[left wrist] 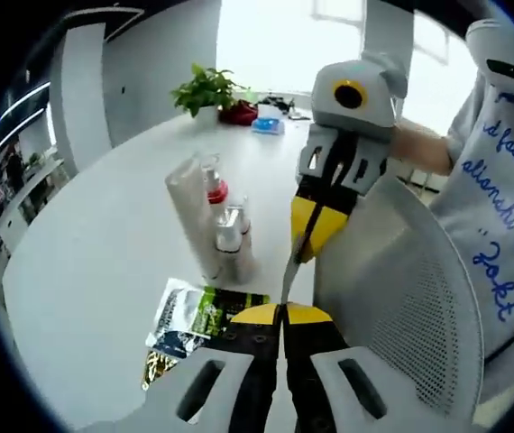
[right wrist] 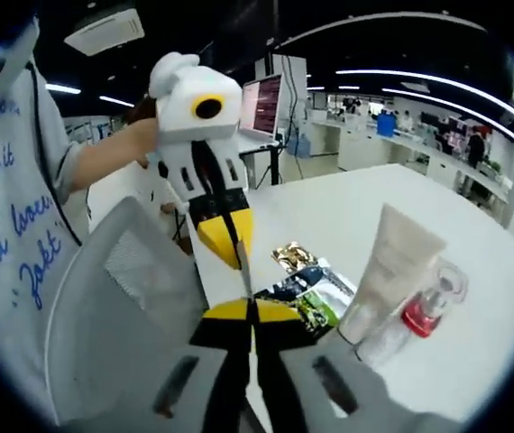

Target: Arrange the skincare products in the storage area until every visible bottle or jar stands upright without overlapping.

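Left gripper view, nearest first: the left gripper [left wrist: 282, 317] sits at six o'clock with its yellow-tipped jaws pressed together on nothing. Just above, toward one o'clock, the right gripper [left wrist: 304, 255] comes in point-down, its jaws likewise closed and empty. The sachets [left wrist: 205, 317] lie flat on the white table [left wrist: 86, 271] at about seven o'clock. Beyond them, near the centre, the products cluster: a tall cream tube [left wrist: 192, 216], a red-capped bottle [left wrist: 215, 191] behind it and a clear bottle [left wrist: 230, 242] in front, all touching or nearly so. A potted plant [left wrist: 206, 90] stands far off at twelve o'clock.

In the right gripper view the same group [right wrist: 392, 280] sits at four o'clock, the tube leaning, while the other gripper [right wrist: 230, 248] hangs at eleven o'clock.

The risk, as I judge it, is a chain tumble: the bottles crowd the tube, so a nudge to one could fell its neighbours. With both claws shut, reaching in would only push; they need opening first. The two tips are also close enough to knock together.
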`<action>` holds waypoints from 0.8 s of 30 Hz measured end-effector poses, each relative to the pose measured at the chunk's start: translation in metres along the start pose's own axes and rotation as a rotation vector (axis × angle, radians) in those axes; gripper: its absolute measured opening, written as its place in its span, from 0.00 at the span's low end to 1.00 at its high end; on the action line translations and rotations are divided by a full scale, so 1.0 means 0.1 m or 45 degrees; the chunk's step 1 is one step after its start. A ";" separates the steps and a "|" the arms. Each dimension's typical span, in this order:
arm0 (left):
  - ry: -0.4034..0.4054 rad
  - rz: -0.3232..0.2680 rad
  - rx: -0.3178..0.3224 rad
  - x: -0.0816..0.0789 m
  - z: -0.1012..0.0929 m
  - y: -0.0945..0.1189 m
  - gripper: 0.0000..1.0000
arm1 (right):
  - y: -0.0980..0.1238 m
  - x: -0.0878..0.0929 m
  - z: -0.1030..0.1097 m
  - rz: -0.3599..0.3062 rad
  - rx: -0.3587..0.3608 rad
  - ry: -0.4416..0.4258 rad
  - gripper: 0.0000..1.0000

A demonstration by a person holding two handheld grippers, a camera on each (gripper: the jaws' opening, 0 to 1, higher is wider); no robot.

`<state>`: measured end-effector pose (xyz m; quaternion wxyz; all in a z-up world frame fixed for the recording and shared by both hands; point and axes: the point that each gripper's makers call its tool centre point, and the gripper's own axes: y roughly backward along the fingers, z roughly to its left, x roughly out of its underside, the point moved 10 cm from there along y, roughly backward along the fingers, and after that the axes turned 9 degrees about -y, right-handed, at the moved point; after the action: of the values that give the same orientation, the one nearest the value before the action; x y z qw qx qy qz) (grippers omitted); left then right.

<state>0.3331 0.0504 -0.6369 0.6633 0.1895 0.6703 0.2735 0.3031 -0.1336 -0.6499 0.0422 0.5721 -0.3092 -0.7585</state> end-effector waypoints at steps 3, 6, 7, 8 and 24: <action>0.016 -0.031 -0.018 -0.02 0.00 0.02 0.00 | -0.02 0.03 -0.01 0.022 0.015 -0.004 0.01; 0.033 -0.072 -0.037 -0.06 0.01 0.03 0.00 | -0.05 0.06 -0.02 0.037 0.024 -0.022 0.01; 0.045 -0.082 -0.036 -0.06 0.02 0.04 0.00 | -0.06 0.06 -0.01 0.040 0.026 -0.024 0.01; 0.052 -0.091 -0.038 -0.06 0.02 0.05 0.00 | -0.07 0.07 -0.01 0.044 0.028 -0.032 0.01; 0.169 -0.072 -0.046 0.06 0.04 0.10 0.00 | -0.21 0.08 0.05 0.097 0.076 0.001 0.06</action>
<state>0.3354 0.0622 -0.6360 0.6282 0.1401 0.7128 0.2787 0.3023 -0.1181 -0.6665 0.0541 0.5611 -0.3532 -0.7467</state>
